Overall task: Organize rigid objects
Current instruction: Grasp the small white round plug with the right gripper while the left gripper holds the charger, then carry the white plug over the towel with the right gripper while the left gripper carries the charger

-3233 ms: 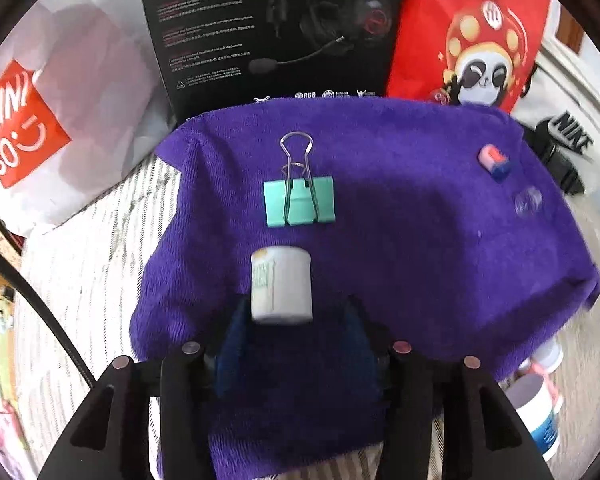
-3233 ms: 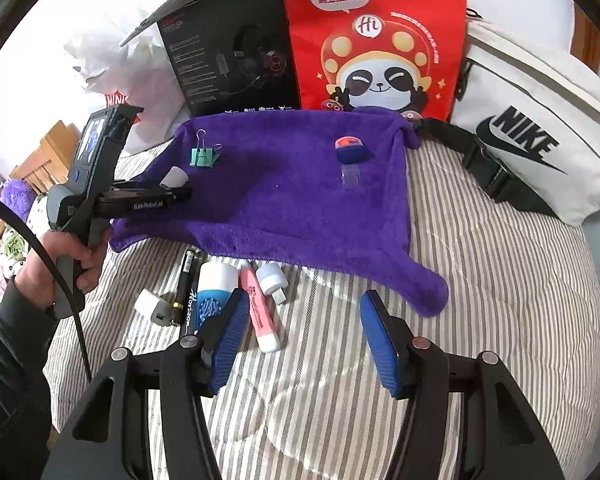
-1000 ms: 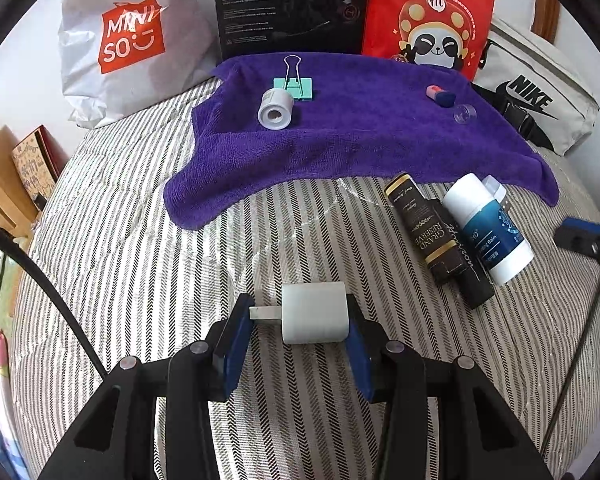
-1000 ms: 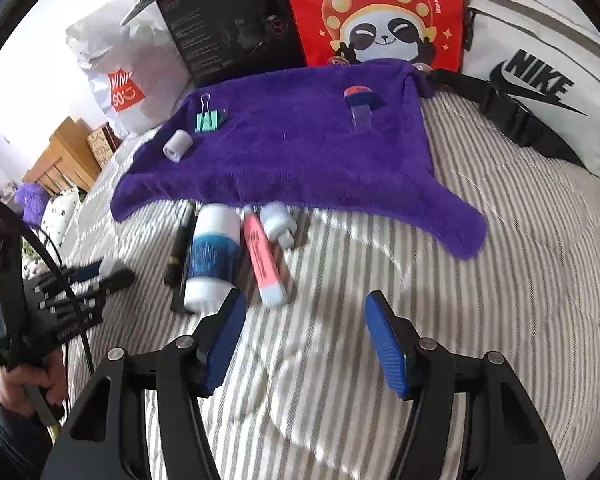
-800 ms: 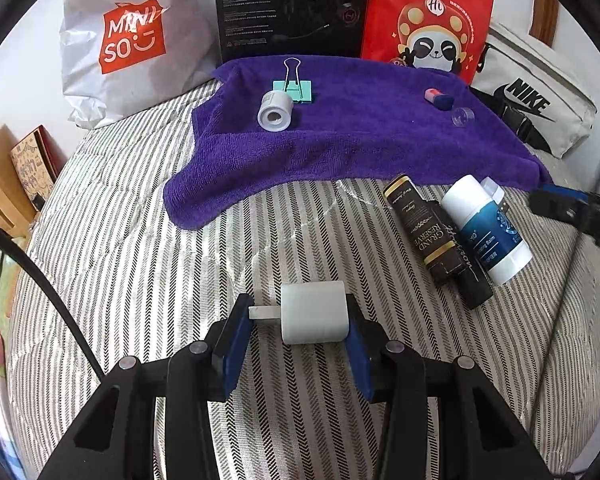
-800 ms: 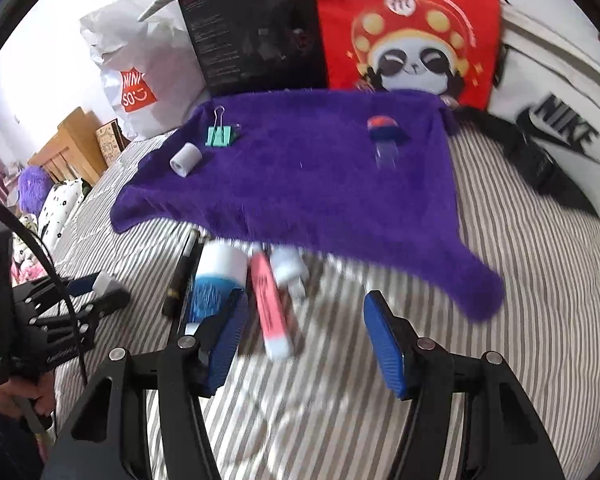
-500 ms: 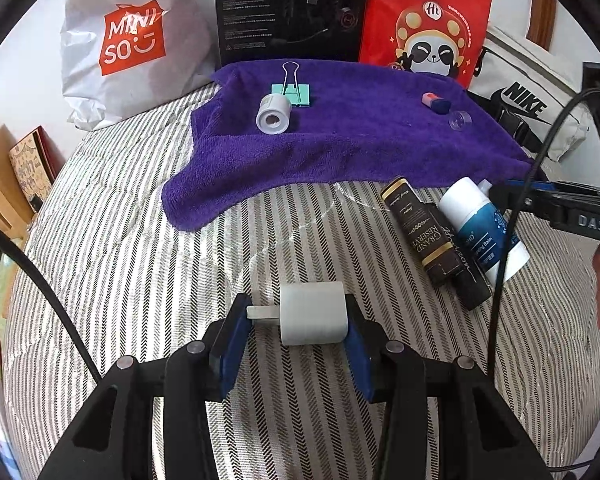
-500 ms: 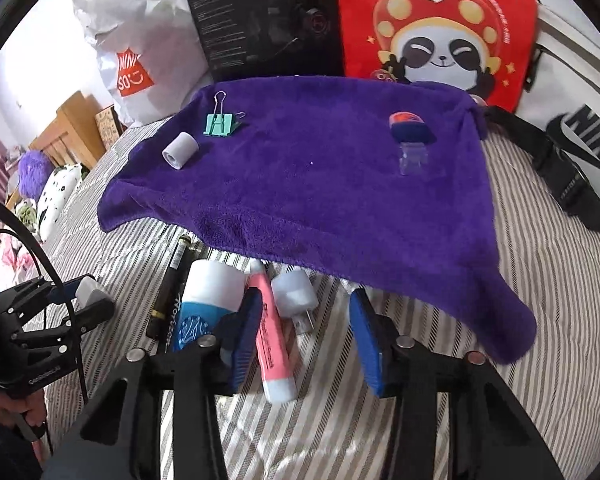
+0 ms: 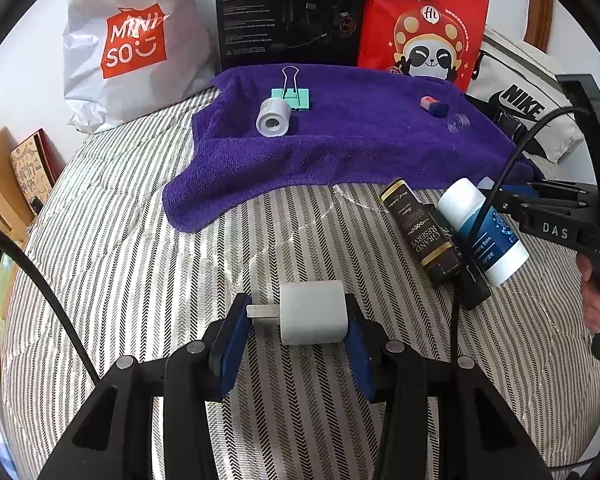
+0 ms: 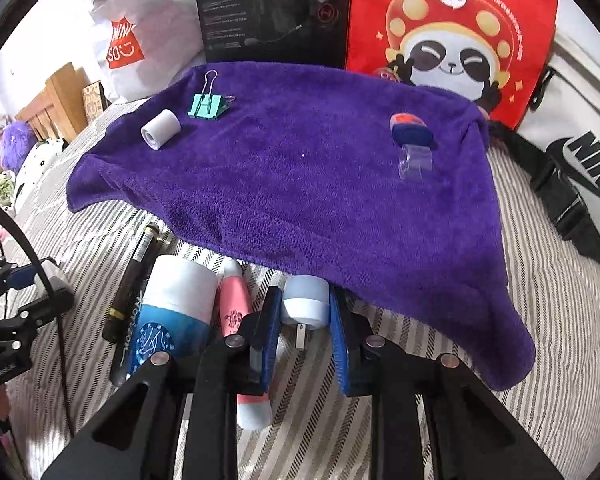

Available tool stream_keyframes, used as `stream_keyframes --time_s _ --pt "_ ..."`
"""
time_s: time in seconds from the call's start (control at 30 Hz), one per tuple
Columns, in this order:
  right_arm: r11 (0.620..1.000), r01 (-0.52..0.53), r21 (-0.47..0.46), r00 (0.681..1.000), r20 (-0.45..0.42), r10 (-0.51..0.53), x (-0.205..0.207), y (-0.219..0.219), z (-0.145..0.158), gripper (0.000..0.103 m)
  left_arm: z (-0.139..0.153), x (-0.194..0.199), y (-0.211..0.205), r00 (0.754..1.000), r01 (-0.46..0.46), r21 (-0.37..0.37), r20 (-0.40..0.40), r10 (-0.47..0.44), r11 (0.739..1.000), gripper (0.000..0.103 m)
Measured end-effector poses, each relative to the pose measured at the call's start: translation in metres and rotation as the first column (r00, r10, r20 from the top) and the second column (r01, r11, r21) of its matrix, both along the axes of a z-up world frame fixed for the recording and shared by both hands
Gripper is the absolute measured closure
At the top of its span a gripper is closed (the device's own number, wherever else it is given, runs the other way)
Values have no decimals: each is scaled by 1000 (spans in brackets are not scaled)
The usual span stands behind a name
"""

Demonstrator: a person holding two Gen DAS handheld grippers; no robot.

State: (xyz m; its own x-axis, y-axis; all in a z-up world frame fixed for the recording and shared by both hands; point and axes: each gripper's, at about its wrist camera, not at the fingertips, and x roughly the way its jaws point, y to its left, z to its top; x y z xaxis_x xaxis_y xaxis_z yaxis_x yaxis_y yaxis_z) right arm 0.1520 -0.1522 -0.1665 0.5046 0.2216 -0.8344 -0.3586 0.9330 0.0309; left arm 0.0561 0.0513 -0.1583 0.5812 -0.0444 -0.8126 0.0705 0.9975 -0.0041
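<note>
Left gripper [image 9: 296, 320] fingers clamped on white charger plug [image 9: 313, 312], above striped bed [image 9: 140, 264]. Right gripper [image 10: 302, 312] fingers just been closing, now pinching small white-blue plug [image 10: 305, 300] at purple towel [image 10: 300, 184] edge. Pink tube [image 10: 242, 320] touching left finger; blue-white bottle [image 10: 172, 308], black tube [image 10: 134, 276] crowd beside. Binder clip [image 10: 206, 106], tape roll [image 10: 160, 129] on towel.
</note>
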Motion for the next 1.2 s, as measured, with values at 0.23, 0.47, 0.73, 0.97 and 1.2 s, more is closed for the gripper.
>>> stream_keyframes --time_s 0.23,0.47,0.73,0.97,1.2 --pt "1000 27 8 999 -31 -27 -17 -17 5 80 2 0 2 1000 6 -9 -24 -6 1000 61" --pt "997 78 3 994 -83 -77 -49 -49 6 80 5 0 11 998 -15 -92 -59 10 996 61" --pt "995 101 1 994 -52 -101 -62 -52 0 79 2 -2 -5 999 -19 19 -33 20 1000 60" --pt "992 119 36 993 -16 -119 -66 -56 -1 79 1 -8 1 1000 -28 -16 11 28 999 61" --pt "992 125 27 992 -10 -125 -67 -54 -1 79 3 -5 5 999 -35 -45 -19 35 998 61"
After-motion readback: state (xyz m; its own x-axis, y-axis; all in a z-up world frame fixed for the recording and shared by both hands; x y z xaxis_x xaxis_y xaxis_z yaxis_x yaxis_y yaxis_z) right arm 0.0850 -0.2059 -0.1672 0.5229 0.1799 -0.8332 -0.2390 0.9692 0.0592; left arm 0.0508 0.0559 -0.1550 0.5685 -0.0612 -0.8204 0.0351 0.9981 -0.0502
